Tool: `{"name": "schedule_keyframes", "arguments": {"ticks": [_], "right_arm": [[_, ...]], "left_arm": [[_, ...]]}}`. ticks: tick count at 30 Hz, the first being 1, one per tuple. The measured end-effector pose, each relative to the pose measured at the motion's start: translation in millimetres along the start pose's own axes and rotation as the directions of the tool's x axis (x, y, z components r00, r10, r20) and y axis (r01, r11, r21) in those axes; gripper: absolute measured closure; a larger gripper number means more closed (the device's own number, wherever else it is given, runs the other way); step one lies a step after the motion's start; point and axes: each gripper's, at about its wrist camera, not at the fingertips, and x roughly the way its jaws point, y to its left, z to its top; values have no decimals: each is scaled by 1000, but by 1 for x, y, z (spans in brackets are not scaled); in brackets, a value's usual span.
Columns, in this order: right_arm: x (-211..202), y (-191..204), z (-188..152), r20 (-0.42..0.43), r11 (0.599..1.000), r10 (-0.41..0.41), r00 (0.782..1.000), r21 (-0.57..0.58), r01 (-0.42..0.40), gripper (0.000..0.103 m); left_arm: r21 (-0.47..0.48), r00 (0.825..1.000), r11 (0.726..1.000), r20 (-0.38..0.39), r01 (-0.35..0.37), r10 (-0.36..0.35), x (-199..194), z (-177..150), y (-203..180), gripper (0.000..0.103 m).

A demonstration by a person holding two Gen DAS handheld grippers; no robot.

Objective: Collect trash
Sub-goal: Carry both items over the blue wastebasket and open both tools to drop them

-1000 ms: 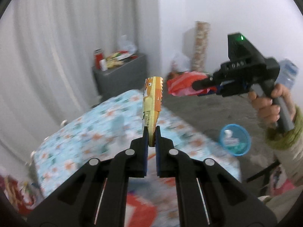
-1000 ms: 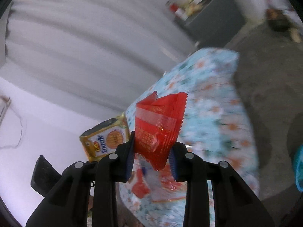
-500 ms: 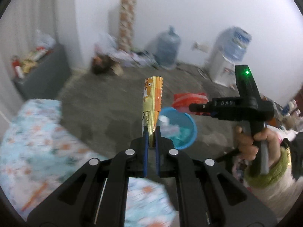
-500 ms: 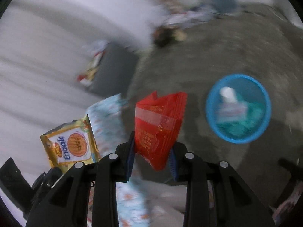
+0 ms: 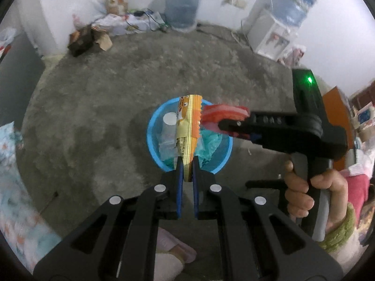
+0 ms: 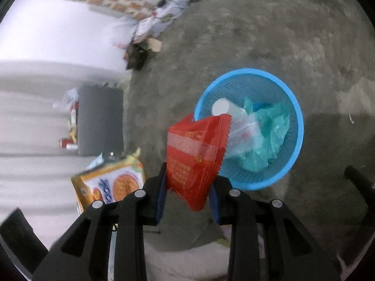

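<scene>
Pinching a yellow snack wrapper (image 5: 188, 128) between nearly closed fingers, the left gripper (image 5: 186, 171) hung over the blue basket (image 5: 151, 145) at frame centre, while the right gripper (image 6: 188, 187) clamped a red wrapper (image 6: 195, 154) lower left of the basket.

Glossy red wrapper (image 6: 196, 154), blue plastic mesh basket (image 6: 295, 126), rough concrete floor (image 5: 93, 107).

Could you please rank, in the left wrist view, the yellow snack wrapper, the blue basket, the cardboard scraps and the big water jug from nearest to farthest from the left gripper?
1. Yellow snack wrapper: clamped in the left gripper.
2. Blue basket: on the floor just beyond the fingertips.
3. Cardboard scraps: far left, near the wall.
4. Big water jug: against the back wall, centre.
</scene>
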Motion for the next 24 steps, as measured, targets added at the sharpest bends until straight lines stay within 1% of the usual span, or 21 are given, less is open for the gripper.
{"name": "schedule_keyframes", "arguments": {"ticks": [1, 2, 3, 4, 5, 6, 7, 8, 10, 12, 13, 15, 17, 20, 21, 23, 24], "right_arm": [[10, -7, 8, -7, 1000, 17, 1000, 24, -17, 72], [17, -11, 15, -12, 999, 24, 1000, 40, -24, 69], [27, -19, 25, -20, 998, 22, 1000, 65, -21, 61], [36, -25, 33, -29, 996, 26, 999, 91, -23, 58], [45, -33, 40, -31, 992, 40, 999, 122, -36, 46], [53, -39, 46, -36, 989, 52, 998, 144, -46, 35], [61, -47, 51, -51, 986, 49, 998, 164, -40, 34], [65, -51, 52, -59, 983, 34, 998, 180, -23, 34], [76, -66, 55, -78, 974, 8, 997, 228, 10, 34], [78, -75, 54, -69, 969, 15, 998, 249, 3, 33], [76, -77, 53, -59, 969, 10, 998, 248, 5, 32], [68, -77, 49, -29, 972, -6, 1000, 237, 13, 31], [59, -74, 46, 1, 974, -28, 1000, 224, 27, 31], [46, -68, 41, 52, 977, -38, 998, 211, 26, 31], [39, -61, 37, 75, 981, -46, 996, 193, 31, 31], [28, -48, 32, 99, 987, -58, 993, 155, 42, 31], [21, -37, 27, 114, 992, -59, 992, 121, 45, 31]], "left_arm": [[6, 1000, 1000, -10, -4, 4, 10, 3, 1, 97], [16, 1000, 1000, -15, -13, 13, 23, 8, 1, 97], [31, 1000, 999, -12, -19, 19, 34, 12, -2, 97], [42, 1000, 999, -9, -20, 21, 41, 15, -3, 94], [50, 1000, 999, -6, -16, 17, 49, 19, -4, 85], [56, 1000, 998, -1, -12, 12, 57, 23, -7, 81], [63, 1000, 998, 7, -15, 15, 67, 26, -10, 73], [70, 1000, 997, 8, -13, 13, 71, 27, -12, 64], [72, 1000, 997, 10, 7, -7, 78, 30, -16, 60], [51, 1000, 998, 21, 22, -24, 77, 32, -14, 60], [38, 999, 998, 33, 40, -41, 75, 33, -11, 57], [28, 997, 998, 59, 48, -50, 65, 33, -7, 55], [18, 995, 999, 89, 45, -47, 48, 33, -3, 52], [2, 992, 999, 123, 41, -41, 20, 31, 1, 50], [-5, 990, 999, 135, 37, -36, 7, 29, 2, 49], [-19, 987, 999, 160, 38, -35, -21, 25, 3, 44], [-23, 985, 999, 168, 34, -29, -31, 24, 3, 42]]}}
